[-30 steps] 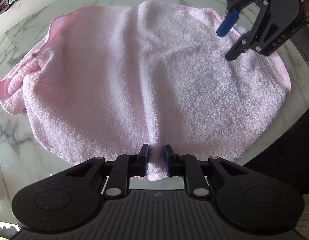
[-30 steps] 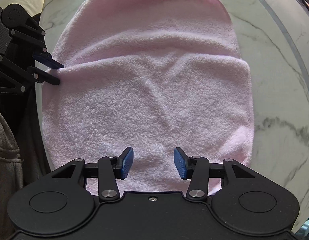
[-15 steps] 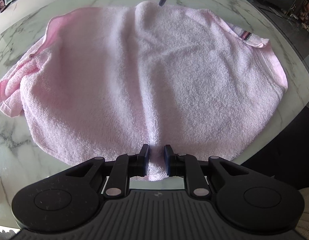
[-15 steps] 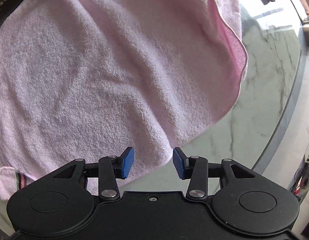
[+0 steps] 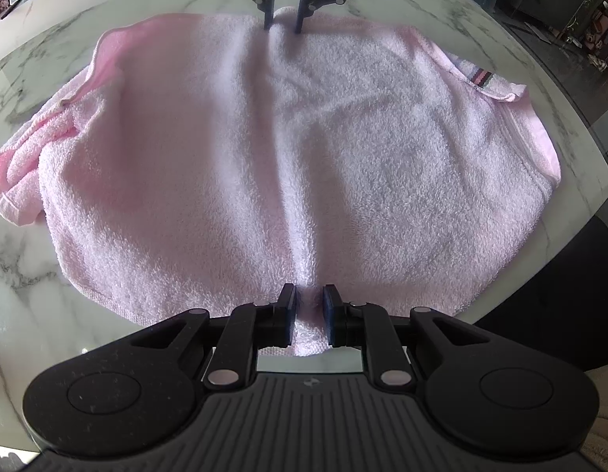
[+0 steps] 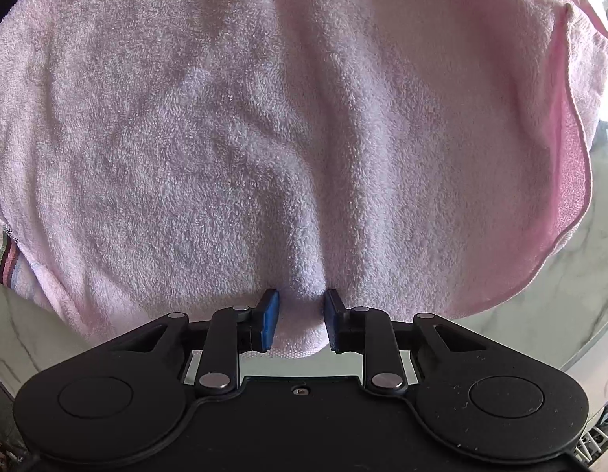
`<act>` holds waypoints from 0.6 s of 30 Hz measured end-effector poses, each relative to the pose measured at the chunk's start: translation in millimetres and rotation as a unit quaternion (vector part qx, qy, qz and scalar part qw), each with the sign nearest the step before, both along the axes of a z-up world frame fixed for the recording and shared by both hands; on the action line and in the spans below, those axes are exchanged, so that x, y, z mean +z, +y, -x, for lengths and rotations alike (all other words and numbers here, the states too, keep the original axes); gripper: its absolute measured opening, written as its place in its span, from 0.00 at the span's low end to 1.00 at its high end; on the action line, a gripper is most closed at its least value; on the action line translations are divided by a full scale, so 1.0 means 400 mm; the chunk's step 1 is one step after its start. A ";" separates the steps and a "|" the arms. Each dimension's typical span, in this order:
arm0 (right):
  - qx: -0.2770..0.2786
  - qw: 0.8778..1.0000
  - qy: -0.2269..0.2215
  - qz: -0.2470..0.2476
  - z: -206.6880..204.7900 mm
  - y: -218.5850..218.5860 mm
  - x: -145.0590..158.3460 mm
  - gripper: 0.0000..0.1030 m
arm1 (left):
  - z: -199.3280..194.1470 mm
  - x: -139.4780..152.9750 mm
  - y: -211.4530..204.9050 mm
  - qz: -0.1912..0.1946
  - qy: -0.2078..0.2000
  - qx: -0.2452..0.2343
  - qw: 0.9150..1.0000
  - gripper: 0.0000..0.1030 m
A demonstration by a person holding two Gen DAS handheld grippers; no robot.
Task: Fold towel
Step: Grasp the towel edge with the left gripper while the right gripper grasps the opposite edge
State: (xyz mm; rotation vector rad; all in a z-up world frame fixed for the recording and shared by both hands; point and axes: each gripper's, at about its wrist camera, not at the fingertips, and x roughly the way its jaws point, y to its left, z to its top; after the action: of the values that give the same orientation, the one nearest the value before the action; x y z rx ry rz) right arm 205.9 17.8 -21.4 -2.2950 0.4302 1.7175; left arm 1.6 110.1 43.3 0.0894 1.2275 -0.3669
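Right gripper (image 6: 298,324) now opposite left gripper (image 5: 308,320), fingers (image 6: 269,322) closing on towel (image 5: 304,157)

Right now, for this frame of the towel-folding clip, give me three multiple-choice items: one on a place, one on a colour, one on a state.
1. Where does the right tool meet the towel, seen from the left wrist camera?
A. at the far edge, opposite the left tool
B. at the striped corner
C. off the towel, on bare marble

2. What colour is the towel?
A. white
B. pink
C. grey

3. What is the left tool doing?
A. hanging open above the table
B. lying flat on the table
C. pinching a bunched fold of the near edge

Answers:
1. A, its fingertips straddle the far end of the ridge that runs across the towel.
2. B, pink terry covers the marble table in both views.
3. C, cloth is squeezed between its blue pads.
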 end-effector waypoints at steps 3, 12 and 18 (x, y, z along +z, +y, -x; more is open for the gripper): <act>-0.005 1.000 0.005 -0.007 -0.018 -0.009 0.001 0.20 | -0.015 -0.021 -0.031 -0.002 0.000 -0.002 1.000 0.14; -0.009 1.000 0.009 -0.007 -0.049 -0.015 -0.011 0.14 | -0.093 -0.114 -0.197 -0.001 -0.001 0.001 1.000 0.14; -0.021 1.000 -0.001 -0.016 -0.030 -0.043 -0.018 0.04 | -0.094 -0.118 -0.202 -0.012 -0.007 0.000 1.000 0.05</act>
State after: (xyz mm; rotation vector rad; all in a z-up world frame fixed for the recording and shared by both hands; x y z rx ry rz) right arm 217.8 0.4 -28.5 -2.2489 0.4451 1.6900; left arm 39.3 29.4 -4.0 0.1119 1.2187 -0.3520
